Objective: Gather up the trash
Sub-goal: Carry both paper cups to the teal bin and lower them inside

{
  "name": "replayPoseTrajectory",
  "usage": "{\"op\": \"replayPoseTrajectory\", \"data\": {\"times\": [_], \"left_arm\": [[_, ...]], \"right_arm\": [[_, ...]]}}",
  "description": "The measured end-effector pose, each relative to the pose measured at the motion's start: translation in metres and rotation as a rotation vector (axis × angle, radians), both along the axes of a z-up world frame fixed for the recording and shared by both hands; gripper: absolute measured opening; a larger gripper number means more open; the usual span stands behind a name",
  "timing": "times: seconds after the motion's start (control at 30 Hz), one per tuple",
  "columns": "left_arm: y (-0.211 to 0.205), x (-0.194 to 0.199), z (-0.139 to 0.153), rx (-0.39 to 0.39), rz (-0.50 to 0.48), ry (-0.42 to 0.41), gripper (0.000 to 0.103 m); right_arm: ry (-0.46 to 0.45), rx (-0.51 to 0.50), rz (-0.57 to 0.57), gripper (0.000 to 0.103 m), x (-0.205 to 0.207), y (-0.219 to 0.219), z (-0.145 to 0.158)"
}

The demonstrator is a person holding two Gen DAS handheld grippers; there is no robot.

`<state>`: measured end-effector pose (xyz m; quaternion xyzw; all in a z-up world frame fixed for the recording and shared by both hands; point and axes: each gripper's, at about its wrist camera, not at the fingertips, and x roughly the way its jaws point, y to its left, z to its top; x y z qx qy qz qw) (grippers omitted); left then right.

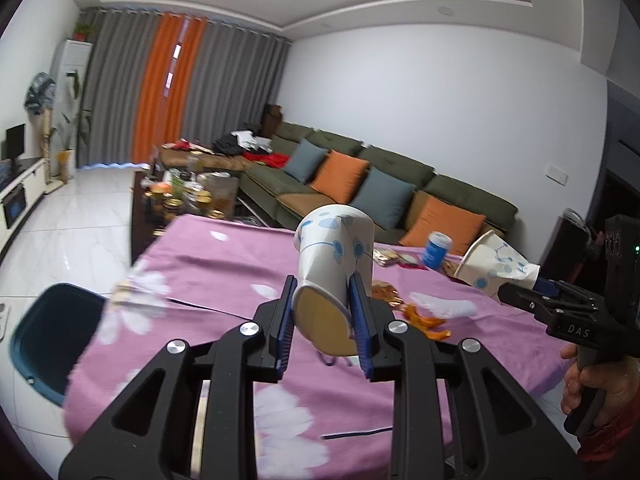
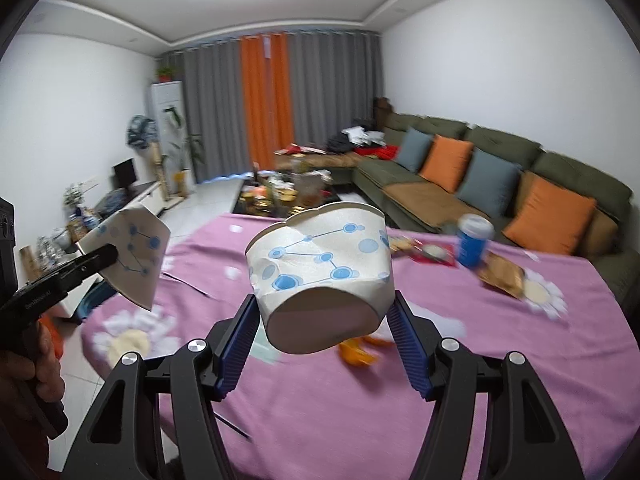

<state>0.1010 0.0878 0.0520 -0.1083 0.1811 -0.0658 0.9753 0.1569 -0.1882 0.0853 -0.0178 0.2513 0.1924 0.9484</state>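
Note:
My left gripper [image 1: 322, 286] is shut on a white paper cup with blue dots [image 1: 332, 256], squeezed near its base and held above the pink tablecloth [image 1: 224, 256]. My right gripper [image 2: 323, 310] is shut on a second, crumpled paper cup [image 2: 320, 264], also held above the table. Each gripper shows in the other view: the right one with its cup [image 1: 496, 270] at the right, the left one with its cup [image 2: 132, 256] at the left. Orange peel [image 1: 424, 318] lies on the cloth; it also shows under the right cup [image 2: 358, 354].
A blue can [image 1: 438, 250] and snack wrappers [image 1: 390, 257] lie at the table's far side, near a green sofa [image 1: 360, 168]. A dark blue bin [image 1: 48, 332] stands on the floor left of the table. A cluttered coffee table [image 1: 188, 192] stands beyond.

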Motion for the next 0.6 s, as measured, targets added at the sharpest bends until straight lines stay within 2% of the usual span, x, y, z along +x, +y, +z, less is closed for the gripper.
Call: {"op": "replayPoseTrajectory", "data": {"times": [0.23, 0.6], "left_arm": [[0.038, -0.04, 0.013, 0.014, 0.113, -0.039, 0.026], [0.104, -0.069, 0.022, 0.039, 0.287, -0.039, 0.027]], "right_arm": [[-0.029, 0.001, 0.144, 0.063, 0.003, 0.057, 0.013], [-0.042, -0.038, 0.374, 0.063, 0.02, 0.169, 0.025]]}}
